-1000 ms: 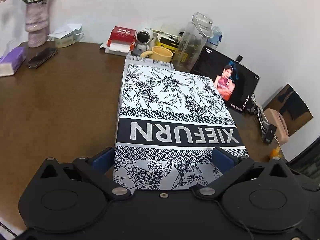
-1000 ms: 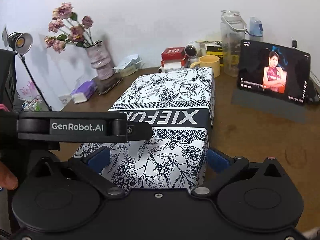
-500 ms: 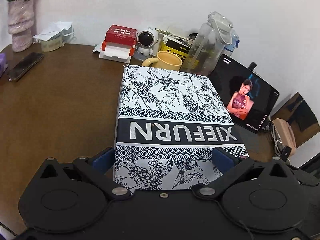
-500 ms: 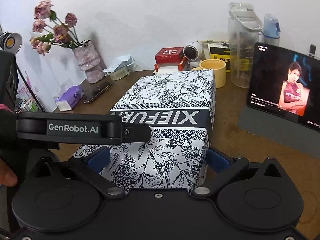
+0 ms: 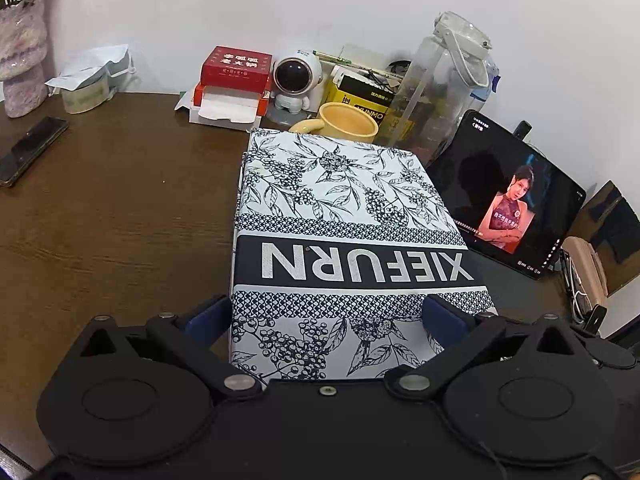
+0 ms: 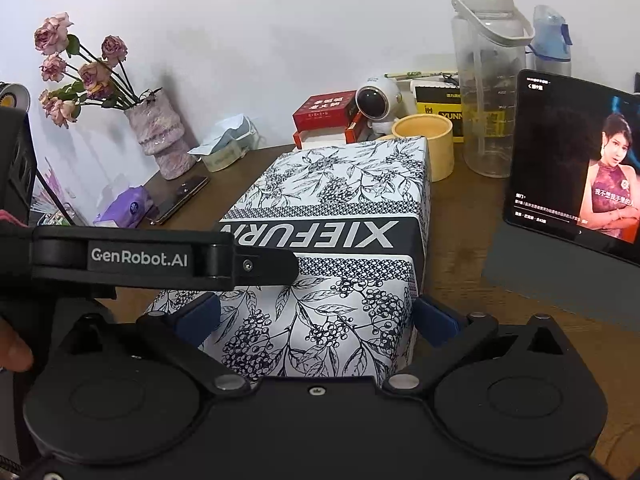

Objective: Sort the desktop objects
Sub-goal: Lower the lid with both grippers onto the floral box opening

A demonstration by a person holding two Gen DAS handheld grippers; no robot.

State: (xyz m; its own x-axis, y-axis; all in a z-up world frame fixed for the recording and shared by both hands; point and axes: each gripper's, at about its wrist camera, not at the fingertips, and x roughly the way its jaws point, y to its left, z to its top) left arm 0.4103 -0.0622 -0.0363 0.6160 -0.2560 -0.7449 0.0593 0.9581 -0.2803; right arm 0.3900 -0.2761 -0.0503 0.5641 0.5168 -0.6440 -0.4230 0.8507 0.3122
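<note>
The patterned box (image 5: 344, 240), white with dark leaves and berries and a dark band that reads XIEFURN, lies on the brown desk (image 5: 112, 232) with its long side going away from both cameras. In the left wrist view the left gripper (image 5: 326, 318) holds the near end of the box: its blue pads (image 5: 206, 316) press on the two side faces of the box, one on each side, so this gripper is pinching the box. In the right wrist view the right gripper (image 6: 316, 322) takes the same near end in the same way, with one blue pad at each side wall of the box; the left gripper's black body, marked GenRobot.AI, crosses this view from the left and lies over the top of the box. A fingertip (image 6: 14, 354) of the person shows at the left edge. The far end of the box is just beside the yellow mug (image 5: 348, 124). Behind the mug stand a small astronaut figure (image 5: 296, 80), a red box (image 5: 236, 66) and a clear water bottle (image 5: 444, 88). A tablet (image 5: 508, 200) with a lit screen stands to the right of the box, near but apart from it. On the left side of the desk, well apart from the box, lie a phone (image 5: 28, 150) and a vase (image 6: 160, 136) with dry roses.
</note>
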